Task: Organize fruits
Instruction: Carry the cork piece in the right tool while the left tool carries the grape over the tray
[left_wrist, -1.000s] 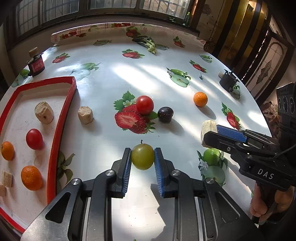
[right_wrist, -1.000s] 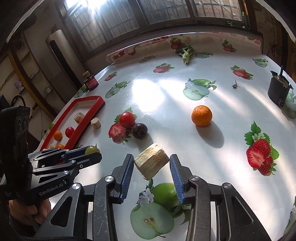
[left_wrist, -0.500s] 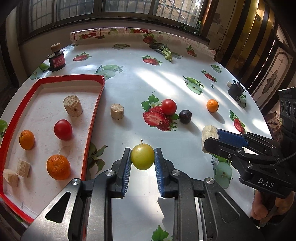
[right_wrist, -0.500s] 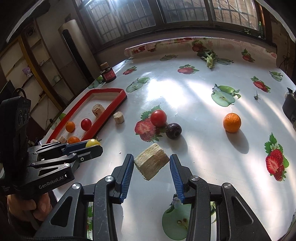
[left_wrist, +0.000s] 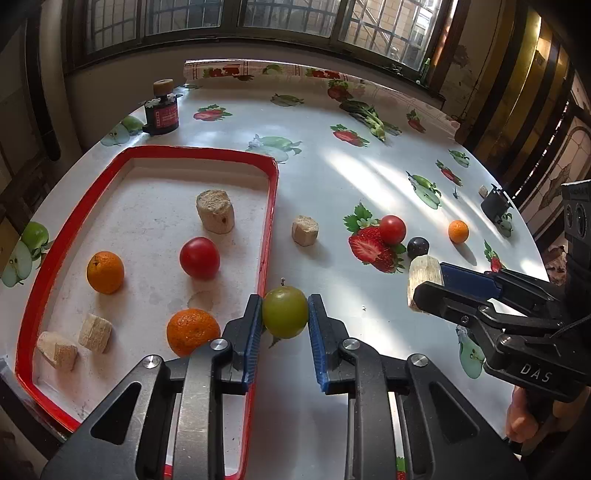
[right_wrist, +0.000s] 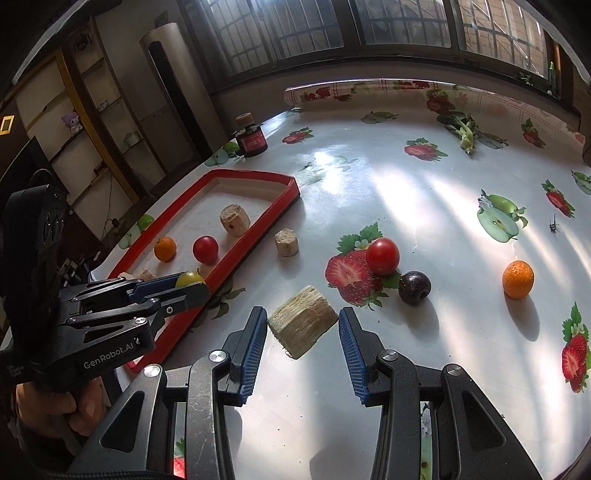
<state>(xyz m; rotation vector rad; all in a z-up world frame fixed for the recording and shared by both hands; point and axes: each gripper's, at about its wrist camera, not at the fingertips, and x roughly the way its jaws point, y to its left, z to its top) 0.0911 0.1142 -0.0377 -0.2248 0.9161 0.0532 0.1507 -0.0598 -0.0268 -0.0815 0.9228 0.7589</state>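
Observation:
My left gripper (left_wrist: 285, 315) is shut on a green grape-like fruit (left_wrist: 285, 311) and holds it above the right rim of the red tray (left_wrist: 271, 206). The tray holds two oranges (left_wrist: 105, 272), a red tomato (left_wrist: 199, 257) and several beige blocks. My right gripper (right_wrist: 303, 326) is shut on a beige block (right_wrist: 301, 320), held above the table. On the table lie a red tomato (right_wrist: 383, 256), a dark plum (right_wrist: 414, 287), an orange (right_wrist: 518, 278) and a small beige block (right_wrist: 286, 242). The left gripper also shows in the right wrist view (right_wrist: 186, 284).
A dark jar with a cork (left_wrist: 161, 110) stands at the table's far left by the tray. A small black object (left_wrist: 495, 203) sits near the right edge. Green vegetables (left_wrist: 365, 116) lie at the back. The tablecloth has printed fruit pictures.
Both grippers have moved left toward the tray with their loads. The green fruit now sits over the tray's right rim; the block has risen off the table.

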